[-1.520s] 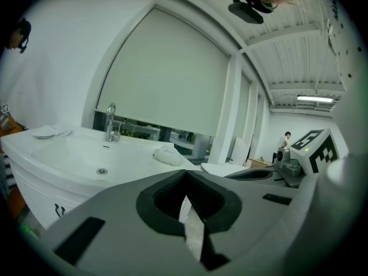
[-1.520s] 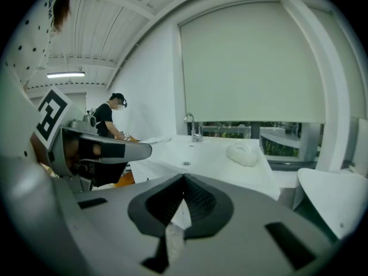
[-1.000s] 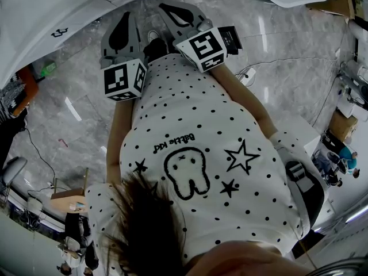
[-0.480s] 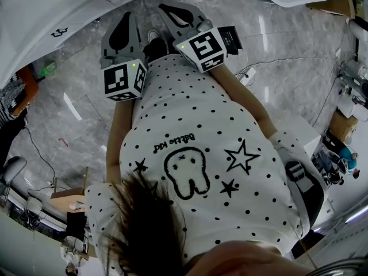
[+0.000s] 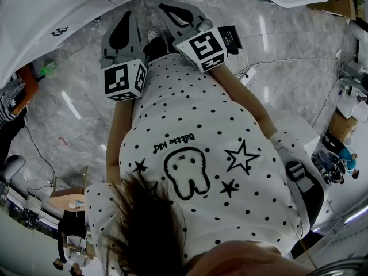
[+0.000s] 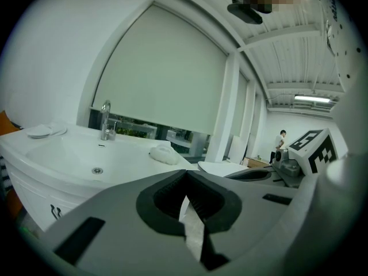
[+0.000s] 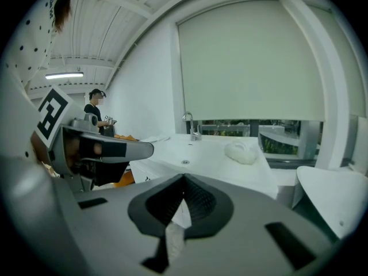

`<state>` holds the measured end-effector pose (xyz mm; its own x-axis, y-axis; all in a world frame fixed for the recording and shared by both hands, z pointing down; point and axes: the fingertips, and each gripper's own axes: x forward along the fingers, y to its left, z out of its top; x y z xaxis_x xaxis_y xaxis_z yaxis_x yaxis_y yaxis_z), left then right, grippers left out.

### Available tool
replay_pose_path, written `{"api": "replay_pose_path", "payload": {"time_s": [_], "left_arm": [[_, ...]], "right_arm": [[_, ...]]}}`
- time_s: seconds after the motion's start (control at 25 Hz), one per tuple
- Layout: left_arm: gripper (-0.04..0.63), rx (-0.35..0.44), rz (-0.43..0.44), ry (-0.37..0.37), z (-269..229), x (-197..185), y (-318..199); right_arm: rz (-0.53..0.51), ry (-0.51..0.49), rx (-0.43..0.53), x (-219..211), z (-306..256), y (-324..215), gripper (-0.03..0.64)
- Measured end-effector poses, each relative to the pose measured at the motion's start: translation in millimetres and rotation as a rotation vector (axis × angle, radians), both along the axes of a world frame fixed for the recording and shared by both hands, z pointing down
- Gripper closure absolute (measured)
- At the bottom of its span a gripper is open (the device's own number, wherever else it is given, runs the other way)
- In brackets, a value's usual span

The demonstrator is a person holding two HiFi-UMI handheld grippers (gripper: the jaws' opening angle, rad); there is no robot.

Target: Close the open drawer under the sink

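Drawer front [image 6: 41,204], white with a small dark handle [image 6: 54,211], lies below the sink [image 6: 86,160], well ahead of both grippers; how far it stands out cannot be told. Left gripper [image 6: 185,178] and right gripper [image 7: 184,181] are held side by side, jaws pressed together and empty. Recommended: bring closed jaws to the front's middle and push squarely, so the drawer runs in without skewing.

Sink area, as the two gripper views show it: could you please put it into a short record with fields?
Sink: white, basin bare
Tap: upright behind basin
White cloth: on rim, right of basin
Cabinet front: under basin; open drawer cannot be told
Left hand-held gripper: shut, empty
Right hand-held gripper: shut, empty
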<state>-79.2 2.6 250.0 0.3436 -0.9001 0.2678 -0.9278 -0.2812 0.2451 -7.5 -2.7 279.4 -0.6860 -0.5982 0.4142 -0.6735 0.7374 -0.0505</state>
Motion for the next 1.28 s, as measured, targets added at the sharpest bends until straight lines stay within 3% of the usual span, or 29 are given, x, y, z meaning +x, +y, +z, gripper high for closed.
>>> {"api": "replay_pose_path", "payload": {"time_s": [1.28], "left_arm": [[0.591,-0.002,0.006,-0.002,-0.5,4.0,-4.9]], "right_arm": [[-0.025,0.009,0.005,-0.5,-0.2,-1.2,0.603]]}}
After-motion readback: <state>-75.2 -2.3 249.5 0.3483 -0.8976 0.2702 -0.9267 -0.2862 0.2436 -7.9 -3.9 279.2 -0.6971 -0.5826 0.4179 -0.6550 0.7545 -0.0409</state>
